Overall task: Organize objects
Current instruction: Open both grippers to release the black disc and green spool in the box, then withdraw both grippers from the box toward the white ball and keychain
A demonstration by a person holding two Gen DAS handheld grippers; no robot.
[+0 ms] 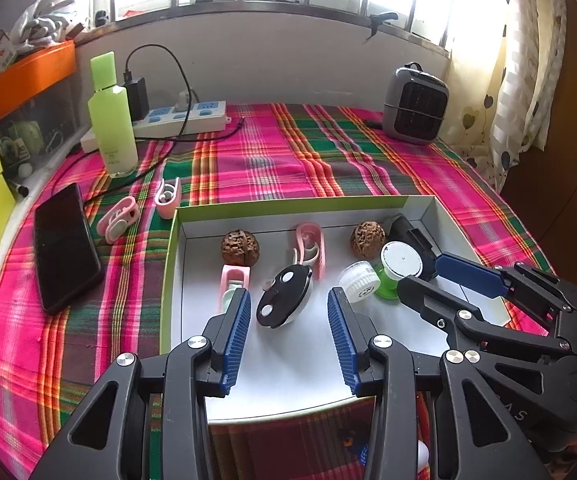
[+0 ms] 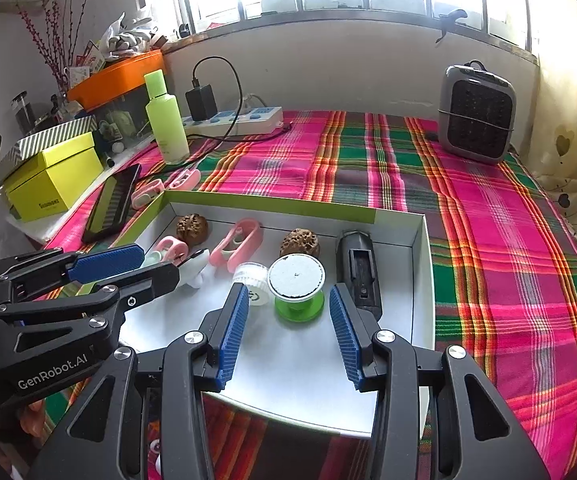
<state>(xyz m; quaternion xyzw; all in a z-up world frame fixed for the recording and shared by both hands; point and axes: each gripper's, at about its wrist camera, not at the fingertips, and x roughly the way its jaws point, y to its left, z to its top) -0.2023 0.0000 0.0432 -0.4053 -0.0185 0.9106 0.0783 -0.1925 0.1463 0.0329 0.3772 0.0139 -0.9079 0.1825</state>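
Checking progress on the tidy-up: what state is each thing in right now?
Left claw: open, empty.
Right claw: open, empty.
Box: open-topped, items inside.
Green spool: upright in box.
Black round disc: tilted in box.
Two walnuts: in box.
Phone: screen dark, outside box.
Charger: plugged into power strip.

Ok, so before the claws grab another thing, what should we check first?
1. Left claw empty, blue pads apart: ok.
2. Right claw empty, pads apart: ok.
3. Round black-and-white gadget lying free in the white cardboard tray: ok.
4. Green spool with white top standing upright in the tray: ok.
5. Everything tidied into the tray: not ok, two pink plastic clips lie on the plaid cloth beside the black phone.
6. Room left in the tray: ok, near part bare.
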